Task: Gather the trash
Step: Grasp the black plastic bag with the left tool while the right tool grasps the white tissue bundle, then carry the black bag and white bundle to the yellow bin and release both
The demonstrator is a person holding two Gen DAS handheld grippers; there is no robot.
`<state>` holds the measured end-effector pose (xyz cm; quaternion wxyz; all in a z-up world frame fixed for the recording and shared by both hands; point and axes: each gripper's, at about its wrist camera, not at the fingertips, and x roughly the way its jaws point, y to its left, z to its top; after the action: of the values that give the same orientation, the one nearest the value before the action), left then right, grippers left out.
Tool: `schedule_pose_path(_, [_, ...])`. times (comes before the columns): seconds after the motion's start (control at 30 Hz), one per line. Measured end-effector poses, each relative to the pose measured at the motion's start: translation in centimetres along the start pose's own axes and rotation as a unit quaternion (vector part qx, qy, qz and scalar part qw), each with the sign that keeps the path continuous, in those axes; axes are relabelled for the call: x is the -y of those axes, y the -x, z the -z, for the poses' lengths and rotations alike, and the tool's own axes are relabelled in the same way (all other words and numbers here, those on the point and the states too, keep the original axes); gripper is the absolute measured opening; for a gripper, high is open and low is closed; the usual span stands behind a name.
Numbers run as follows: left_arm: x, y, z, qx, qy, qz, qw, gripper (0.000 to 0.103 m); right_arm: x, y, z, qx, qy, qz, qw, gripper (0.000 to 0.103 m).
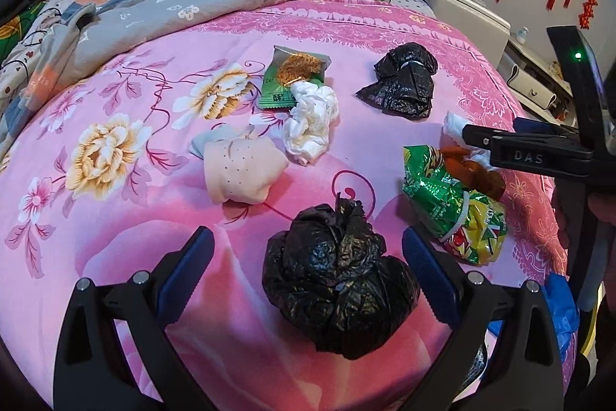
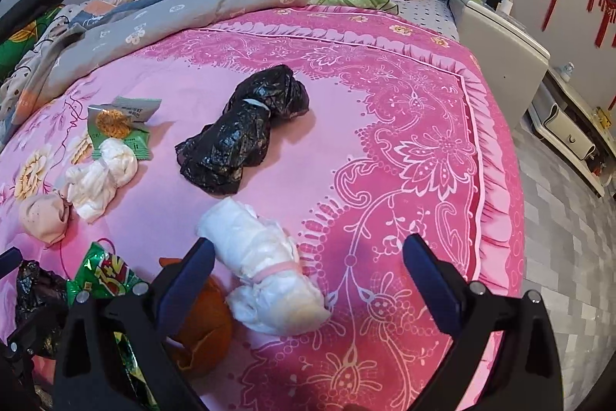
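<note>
— What's your left camera catching?

— My left tongs (image 1: pixel 308 249) are hanging released around a knotted black bag (image 1: pixel 338 287) on the pink bedspread (image 1: pixel 115 257), not touching it. My right tongs (image 1: pixel 477 135) are showing only from the side here.

— And the right camera?

— My right tongs (image 2: pixel 308 257) are gaping, released, over a white wad (image 2: pixel 265 272) that's lying mostly hidden in the left view.
</note>
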<state>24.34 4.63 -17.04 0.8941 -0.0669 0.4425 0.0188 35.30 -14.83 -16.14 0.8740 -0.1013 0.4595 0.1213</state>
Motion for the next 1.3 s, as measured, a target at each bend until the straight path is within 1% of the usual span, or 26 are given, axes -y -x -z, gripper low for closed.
schedule_pose_path(0.07, [0.1,-0.2,0.0,0.002,-0.002,-0.001,1.0000,0.093,-0.3,-0.4,-0.1,-0.003,0.009,-0.001,1.000,0.092])
schedule_pose_path(0.1, [0.1,-0.3,-0.1,0.001,-0.001,0.001,1.0000,0.090,-0.4,-0.7,-0.2,-0.005,0.012,-0.002,1.000,0.089])
schedule_pose_path(0.13, [0.2,-0.5,-0.1,-0.004,-0.001,0.006,1.0000,0.085,-0.5,-1.0,-0.2,-0.008,0.015,-0.003,1.000,0.086])
schedule_pose_path(0.17, [0.3,-0.7,-0.2,-0.009,-0.002,0.011,0.9999,0.083,-0.5,-1.2,-0.3,-0.011,0.016,-0.004,1.000,0.085])
schedule_pose_path(0.23, [0.5,-1.1,0.0,-0.016,-0.003,0.017,0.9997,0.078,-0.6,-1.8,-0.3,-0.021,0.016,-0.015,1.000,0.075])
schedule_pose_path(0.27, [0.8,-1.3,0.0,-0.020,-0.007,0.020,0.9996,0.075,-0.7,-1.9,-0.3,-0.023,0.015,-0.019,0.999,0.072])
schedule_pose_path(0.3, [1.0,-1.5,0.1,-0.023,-0.013,0.024,0.9994,0.069,-0.8,-2.0,-0.3,-0.023,0.015,-0.023,0.999,0.069])
schedule_pose_path(0.33, [1.2,-1.6,0.2,-0.025,-0.018,0.028,0.9991,0.062,-0.8,-2.1,-0.3,-0.023,0.016,-0.024,0.999,0.064])
schedule_pose_path(0.37, [1.5,-1.8,0.2,-0.026,-0.022,0.029,0.9990,0.058,-1.0,-2.0,-0.3,-0.023,0.017,-0.024,0.999,0.060])
schedule_pose_path(0.43, [1.9,-1.9,0.4,-0.026,-0.029,0.030,0.9988,0.051,-1.1,-2.1,-0.3,-0.025,0.017,-0.028,0.999,0.046])
schedule_pose_path(0.47, [2.0,-1.9,0.4,-0.024,-0.031,0.029,0.9988,0.050,-1.1,-2.1,-0.3,-0.027,0.015,-0.031,0.999,0.043])
schedule_pose_path(0.5, [2.0,-1.8,0.4,-0.022,-0.030,0.031,0.9988,0.048,-1.1,-2.1,-0.3,-0.028,0.011,-0.036,0.999,0.034])
schedule_pose_path(0.53, [1.8,-1.7,0.3,-0.020,-0.026,0.035,0.9988,0.047,-1.1,-2.0,-0.3,-0.029,0.008,-0.039,0.999,0.030])
schedule_pose_path(0.7, [1.1,-1.1,0.2,-0.016,-0.004,0.052,0.9985,0.045,-1.3,-1.2,-0.4,-0.027,0.005,-0.035,0.999,0.027])
schedule_pose_path(0.9, [1.1,0.2,0.2,0.001,-0.002,0.062,0.9981,0.045,-0.6,0.4,-0.6,-0.023,-0.016,-0.051,0.998,0.027])
schedule_pose_path(1.0, [1.1,0.8,0.1,0.006,0.003,0.068,0.9977,0.045,-0.5,1.7,-0.5,-0.016,-0.018,-0.052,0.998,0.027])
schedule_pose_path(1.3, [1.4,3.7,0.4,0.032,0.006,0.059,0.9977,0.045,0.9,6.3,0.6,0.002,-0.047,-0.057,0.997,0.027])
